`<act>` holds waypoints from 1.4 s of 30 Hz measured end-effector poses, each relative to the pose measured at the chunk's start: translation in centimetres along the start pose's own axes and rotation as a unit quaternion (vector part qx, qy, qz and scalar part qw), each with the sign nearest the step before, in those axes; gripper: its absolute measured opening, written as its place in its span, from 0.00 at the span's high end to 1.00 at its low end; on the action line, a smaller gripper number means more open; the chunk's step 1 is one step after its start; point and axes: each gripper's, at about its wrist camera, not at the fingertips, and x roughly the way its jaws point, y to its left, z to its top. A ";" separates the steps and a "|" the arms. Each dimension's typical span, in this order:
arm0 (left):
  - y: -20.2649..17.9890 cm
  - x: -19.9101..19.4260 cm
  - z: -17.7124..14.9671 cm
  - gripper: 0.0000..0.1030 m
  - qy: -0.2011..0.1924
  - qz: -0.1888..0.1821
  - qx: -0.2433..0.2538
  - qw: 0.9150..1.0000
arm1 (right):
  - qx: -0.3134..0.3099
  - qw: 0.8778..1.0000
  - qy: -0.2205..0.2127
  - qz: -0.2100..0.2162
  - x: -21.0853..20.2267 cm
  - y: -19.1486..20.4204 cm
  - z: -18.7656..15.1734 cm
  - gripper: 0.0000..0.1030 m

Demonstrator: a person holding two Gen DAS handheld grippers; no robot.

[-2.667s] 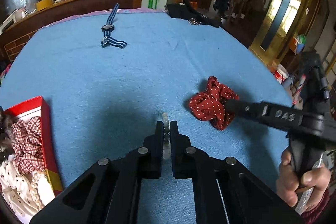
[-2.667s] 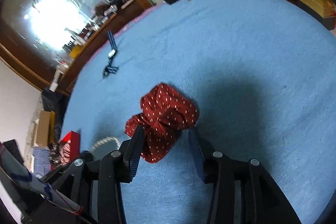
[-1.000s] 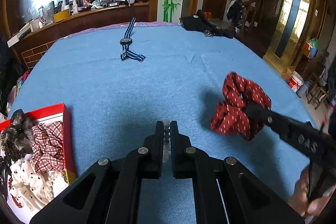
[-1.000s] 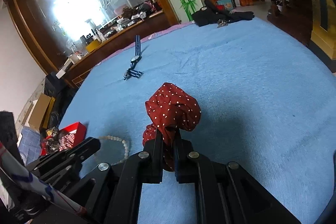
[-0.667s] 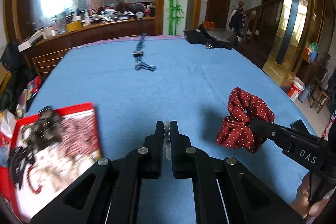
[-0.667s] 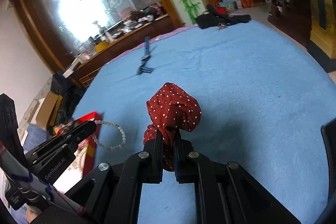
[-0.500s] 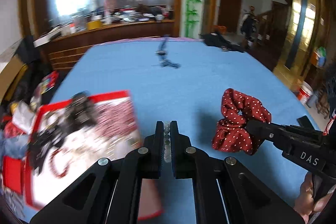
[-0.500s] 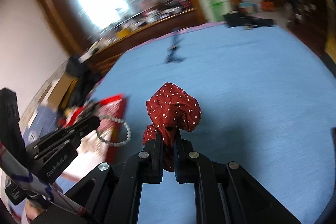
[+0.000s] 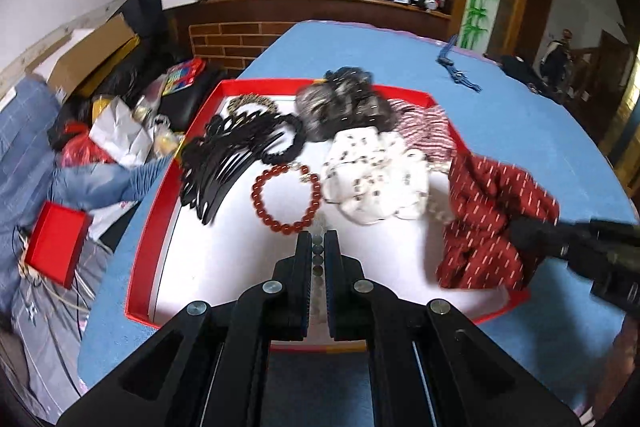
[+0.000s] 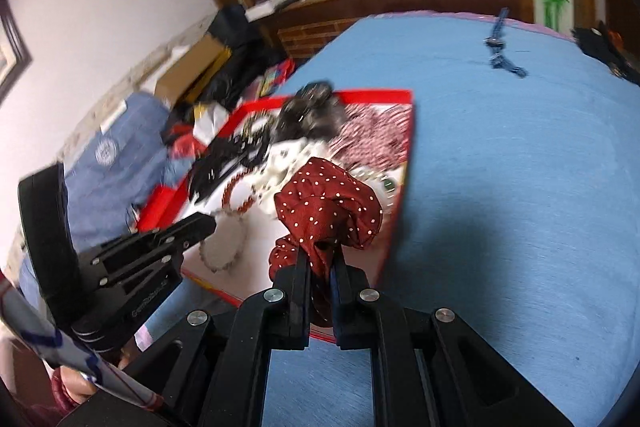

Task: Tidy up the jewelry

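Over a red-rimmed tray [image 9: 168,183] on a blue table [image 9: 520,131], the left gripper [image 9: 318,247] pinches a pale bead bracelet [image 9: 318,257] between nearly closed jaws, above the tray's bare white floor near its front edge. The right gripper [image 10: 320,263], jaws pressed together, clamps a red dotted scrunchie [image 10: 328,207] hanging over the tray's right front corner.

The tray's far half is crowded: black combs [image 9: 224,163], a red bead bracelet [image 9: 286,199], a white scrunchie [image 9: 372,175], a grey one [image 9: 344,103] and a striped one [image 9: 424,131]. Open floor remains along the near and left sides.

The left view shows only a few beads between the fingers; the right view shows the bracelet's loop [image 10: 224,247] dangling below the left gripper [image 10: 200,227], over the white floor. Both views show a blue strap [image 10: 498,43] far across the table, well apart from the tray.
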 end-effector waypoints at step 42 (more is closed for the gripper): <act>-1.8 -11.1 -3.1 0.00 -0.137 0.222 -0.034 0.965 | -0.072 0.983 -0.124 -0.116 -10.3 4.0 -5.0 0.08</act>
